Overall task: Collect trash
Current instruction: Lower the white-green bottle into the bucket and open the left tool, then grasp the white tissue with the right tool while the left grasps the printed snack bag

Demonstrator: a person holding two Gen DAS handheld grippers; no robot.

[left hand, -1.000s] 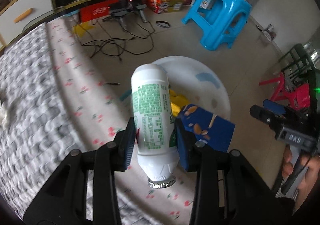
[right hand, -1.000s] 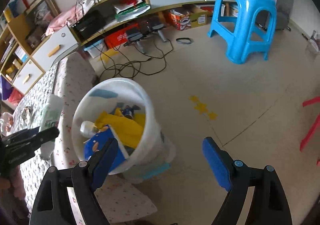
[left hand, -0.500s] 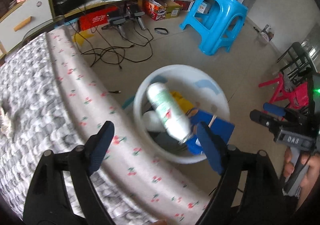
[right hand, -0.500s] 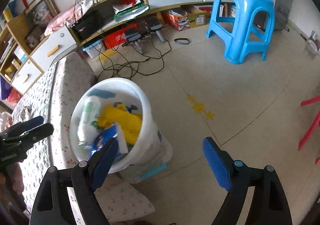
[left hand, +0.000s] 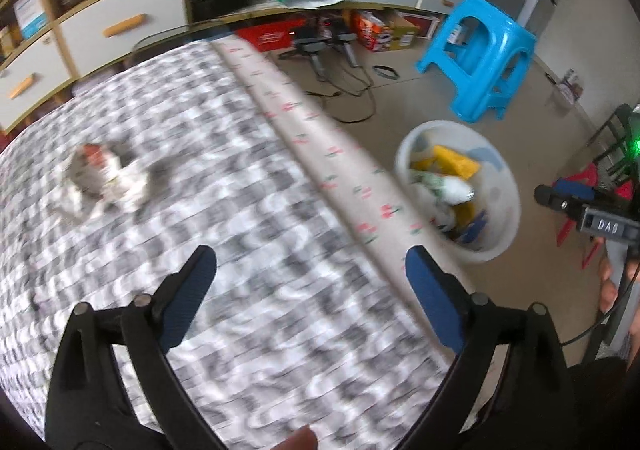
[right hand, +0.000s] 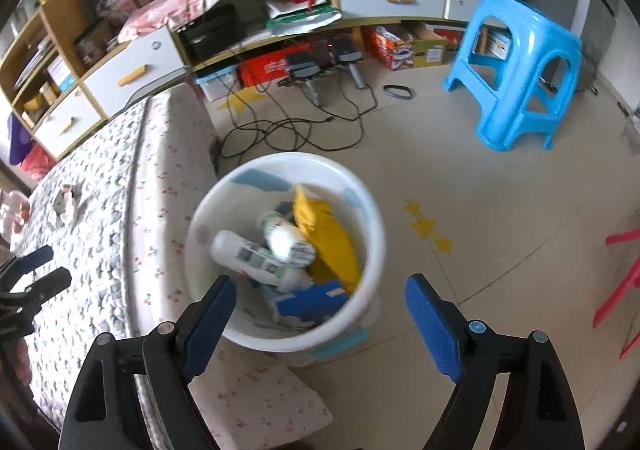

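Left tool (left hand: 310,274): blue-padded jaws set wide, nothing between them, positioned above the grey-and-white patterned bed cover (left hand: 224,234). A crumpled white wrapper with a red patch (left hand: 102,180) lies on that cover, well ahead of the tool.

Right tool (right hand: 320,304): jaws set wide and unloaded, positioned over the near rim of the round white plastic bin (right hand: 360,206) standing on the floor beside the bed. The bin contains two white green-printed bottles (right hand: 256,254), yellow packaging (right hand: 330,234) and a blue carton (right hand: 310,302).
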